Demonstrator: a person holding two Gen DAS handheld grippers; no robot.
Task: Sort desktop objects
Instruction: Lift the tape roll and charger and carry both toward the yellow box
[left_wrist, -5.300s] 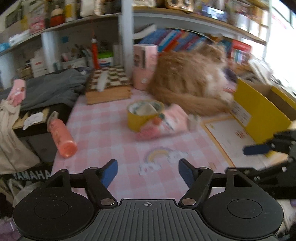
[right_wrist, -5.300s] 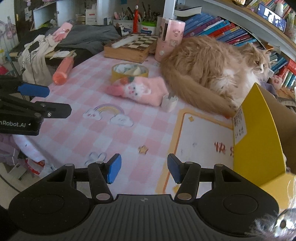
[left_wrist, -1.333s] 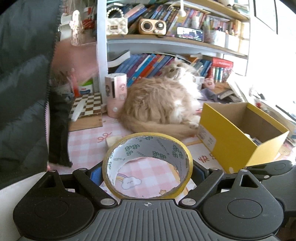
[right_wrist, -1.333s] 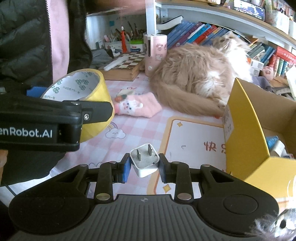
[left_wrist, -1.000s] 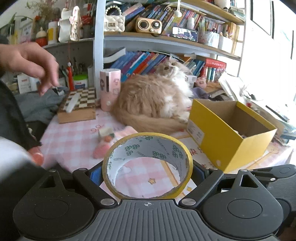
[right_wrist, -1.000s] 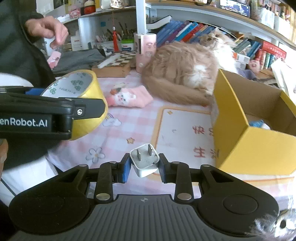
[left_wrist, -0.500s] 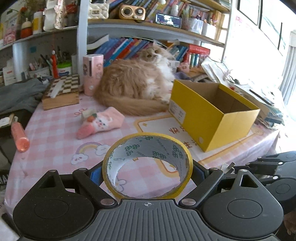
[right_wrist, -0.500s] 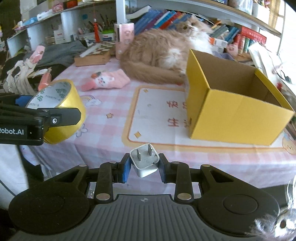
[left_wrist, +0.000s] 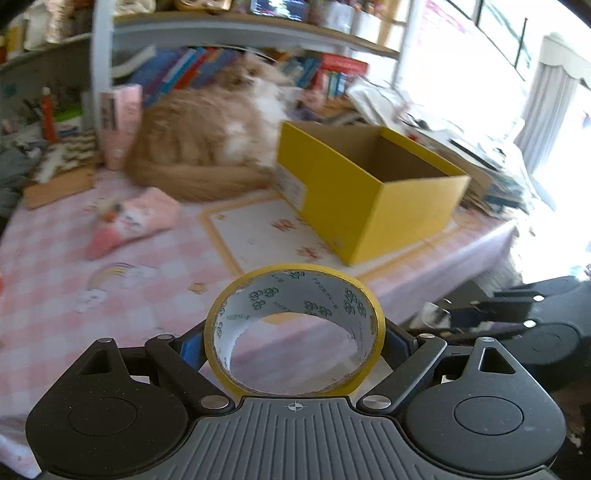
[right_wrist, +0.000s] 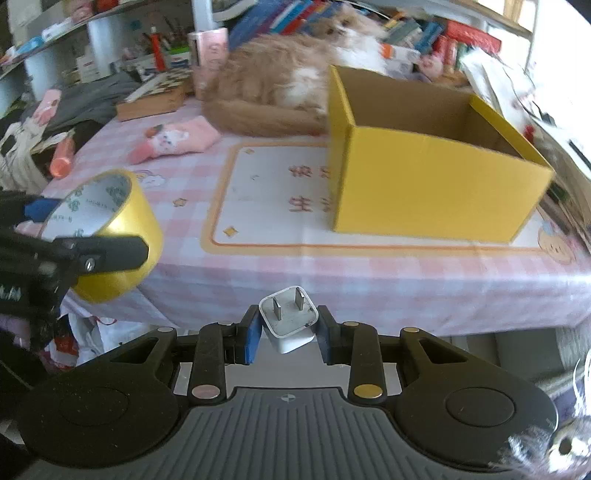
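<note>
Both grippers hang off the near edge of the table (right_wrist: 369, 273), over the hanging cloth; open floor below. Bare mat (right_wrist: 266, 206) lies between edge and box.

Surface: pink checked cloth; shelves of books behind; bright window at right.

Count:
- Box (right_wrist: 424, 192), yellow, one, open-topped, on the mat's right part.
- Tape (left_wrist: 295, 328), yellow roll, one, clamped in the left gripper (left_wrist: 295, 341), jaws wide against its sides.
- Plug (right_wrist: 290, 323), white, one, pinched in the right gripper (right_wrist: 286, 334), prongs forward.
- Sock (right_wrist: 173, 142), pink, one, left of mat.
- Cat (right_wrist: 280, 85), one, lying behind the box.
</note>
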